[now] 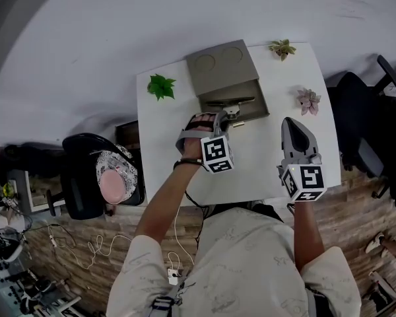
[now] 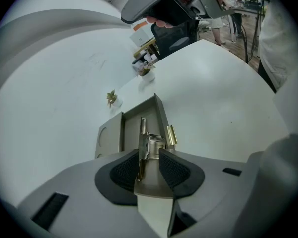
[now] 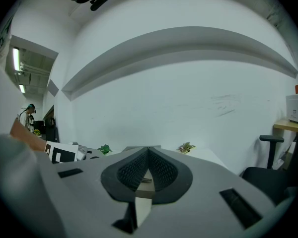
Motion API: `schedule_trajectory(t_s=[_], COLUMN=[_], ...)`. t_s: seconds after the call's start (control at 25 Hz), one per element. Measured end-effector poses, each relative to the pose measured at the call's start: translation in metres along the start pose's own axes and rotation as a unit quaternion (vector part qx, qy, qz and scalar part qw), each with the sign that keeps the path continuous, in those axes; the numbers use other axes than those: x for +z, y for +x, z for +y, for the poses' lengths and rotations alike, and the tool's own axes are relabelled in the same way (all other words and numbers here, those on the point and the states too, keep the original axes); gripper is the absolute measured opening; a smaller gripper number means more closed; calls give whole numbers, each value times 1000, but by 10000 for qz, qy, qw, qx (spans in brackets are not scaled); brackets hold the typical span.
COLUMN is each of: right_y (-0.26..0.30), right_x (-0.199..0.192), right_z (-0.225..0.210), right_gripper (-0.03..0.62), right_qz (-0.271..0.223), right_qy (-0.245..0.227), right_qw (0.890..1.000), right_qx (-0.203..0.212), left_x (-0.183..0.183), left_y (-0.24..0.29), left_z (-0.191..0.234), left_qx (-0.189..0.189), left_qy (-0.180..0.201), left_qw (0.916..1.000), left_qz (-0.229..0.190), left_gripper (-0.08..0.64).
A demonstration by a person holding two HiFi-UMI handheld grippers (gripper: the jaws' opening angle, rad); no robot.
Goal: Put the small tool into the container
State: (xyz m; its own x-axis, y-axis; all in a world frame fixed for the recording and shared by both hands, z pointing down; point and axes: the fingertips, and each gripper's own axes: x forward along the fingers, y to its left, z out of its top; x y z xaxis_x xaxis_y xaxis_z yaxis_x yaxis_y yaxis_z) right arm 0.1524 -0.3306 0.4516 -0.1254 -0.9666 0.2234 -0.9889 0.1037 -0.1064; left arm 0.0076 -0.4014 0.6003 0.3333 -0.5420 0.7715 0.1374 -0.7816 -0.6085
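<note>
A grey container (image 1: 219, 63) with an open tray (image 1: 247, 107) stands at the back of the white table (image 1: 264, 157). The small metal tool (image 2: 148, 144) lies lengthwise in that tray (image 2: 156, 114); in the head view the tool (image 1: 228, 103) shows as a dark bar. My left gripper (image 1: 226, 119) hangs just over the tray's front end, pointing steeply down. In its own view the left gripper (image 2: 149, 156) is open, and the tool's near end lies between the jaws, close to the left pad (image 2: 125, 171). My right gripper (image 1: 290, 125) hovers apart to the right; the right gripper (image 3: 148, 151) has its pads together, with nothing in them.
A green leaf plant (image 1: 161, 86) sits left of the container, a small plant (image 1: 282, 48) at the back right corner and a pink succulent (image 1: 309, 100) near the right edge. Office chairs (image 1: 86, 177) flank the table on both sides.
</note>
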Motion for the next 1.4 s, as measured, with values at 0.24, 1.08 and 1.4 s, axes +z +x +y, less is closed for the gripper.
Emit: schedule_trajectory(t_s=[0.24,1.08,1.4], right_y=[-9,-67,-84], right_x=[-3,-8,-12], right_z=[11,21,30], right_gripper=[15,15,15], right_qz=[-26,-123,-119], right_qy=[-62,-279,-377], right_qw=[9998,9976,9957], right_qx=[191,625,835], left_x=[-4,-1,-9], left_y=[-22,-94,-123], left_z=[-4,-49,-66], left_qx=[242,826,1161], left_qy=[-295,-1546,-2271], left_qw=[9993,9843,9667], left_qz=[51,187,216], left_gripper=[130,130,112])
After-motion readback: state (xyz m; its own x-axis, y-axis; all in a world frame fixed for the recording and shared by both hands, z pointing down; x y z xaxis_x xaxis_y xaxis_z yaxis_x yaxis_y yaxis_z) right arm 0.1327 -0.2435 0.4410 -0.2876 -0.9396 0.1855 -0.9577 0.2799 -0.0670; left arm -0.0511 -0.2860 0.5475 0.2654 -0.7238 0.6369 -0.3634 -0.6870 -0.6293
